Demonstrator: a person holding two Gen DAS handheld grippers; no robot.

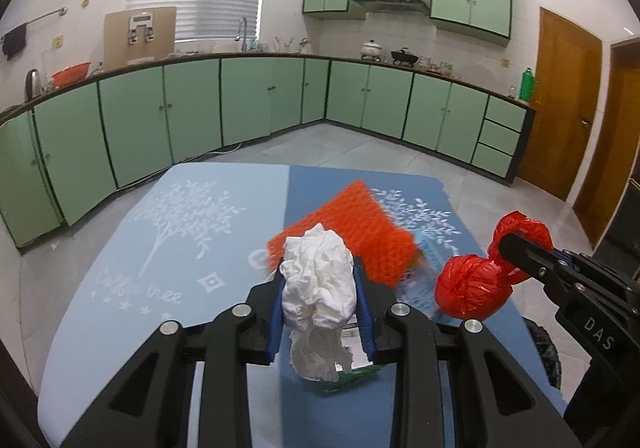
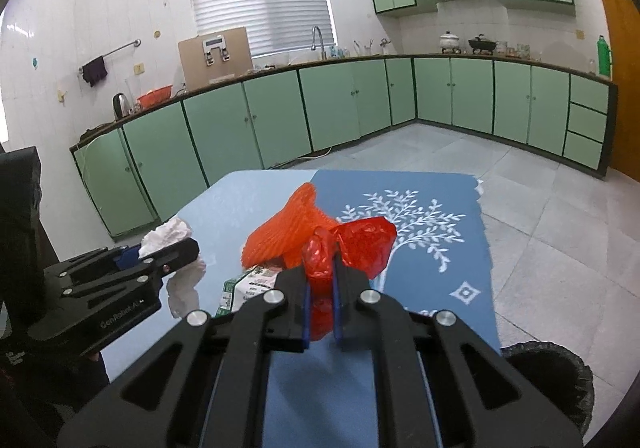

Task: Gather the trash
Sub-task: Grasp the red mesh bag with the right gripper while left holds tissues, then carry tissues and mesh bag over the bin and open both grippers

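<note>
My left gripper [image 1: 318, 280] is shut on a crumpled white tissue [image 1: 318, 284] and holds it above the blue tablecloth [image 1: 160, 232]. My right gripper [image 2: 320, 268] is shut on a knotted red plastic bag [image 2: 360, 244], also held above the table; the bag also shows in the left wrist view [image 1: 472, 288], and the tissue in the right wrist view [image 2: 168, 234]. An orange foam net [image 1: 360, 228] lies on the table just ahead, also in the right wrist view [image 2: 288, 228]. A green and white wrapper [image 2: 248, 284] lies under the grippers.
A black-lined trash bin [image 2: 548, 376] stands on the floor at the table's right edge, below my right gripper. Green kitchen cabinets [image 1: 200, 108] run along the far walls. A wooden door [image 1: 560, 104] is at the right.
</note>
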